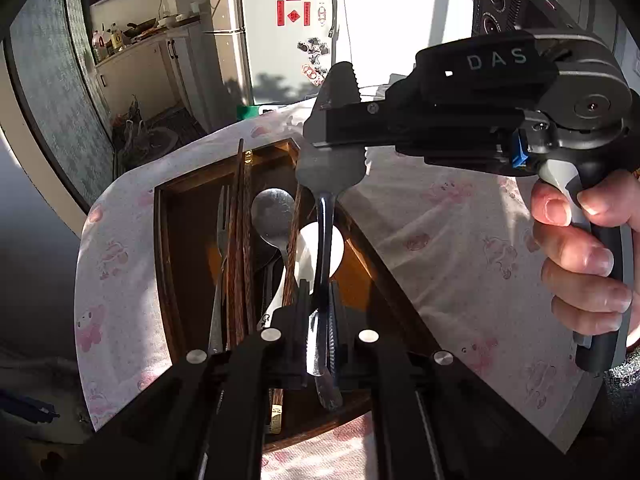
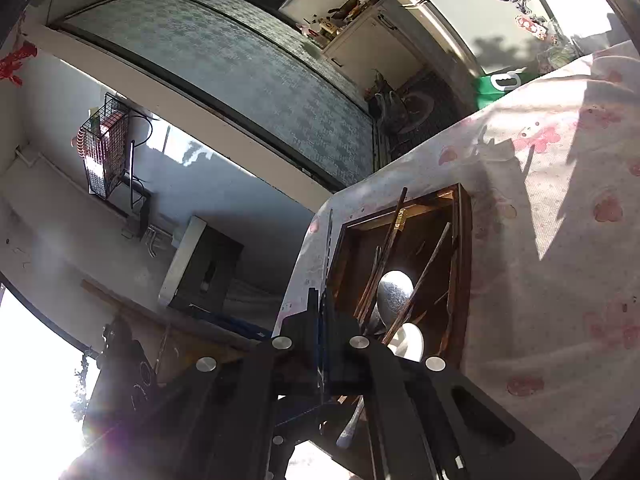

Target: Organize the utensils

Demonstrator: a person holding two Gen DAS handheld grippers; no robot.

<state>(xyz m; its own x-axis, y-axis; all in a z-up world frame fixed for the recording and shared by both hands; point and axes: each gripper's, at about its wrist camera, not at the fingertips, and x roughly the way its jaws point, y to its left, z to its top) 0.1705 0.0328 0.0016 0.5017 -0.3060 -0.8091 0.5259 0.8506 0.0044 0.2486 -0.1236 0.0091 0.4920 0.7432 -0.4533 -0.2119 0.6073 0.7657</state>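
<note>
A dark wooden utensil tray [image 1: 168,248] lies on the pink-patterned tablecloth. It holds a fork [image 1: 221,216], wooden chopsticks [image 1: 239,240], a metal spoon [image 1: 273,216] and a white spoon [image 1: 338,246]. My left gripper [image 1: 318,320] is shut on the handle of a metal utensil [image 1: 324,232] held over the tray. My right gripper [image 1: 352,128] is shut on that utensil's wide head from the right. In the right wrist view the right gripper [image 2: 322,312] is shut on the thin edge-on utensil [image 2: 329,240], with the tray [image 2: 464,264] beside it.
The tablecloth-covered table [image 1: 460,240] spreads to the right of the tray; its edge falls away to the left and far side. A fridge with red stickers [image 1: 280,20] and kitchen counters stand behind. A green box [image 2: 500,80] sits beyond the table's far edge.
</note>
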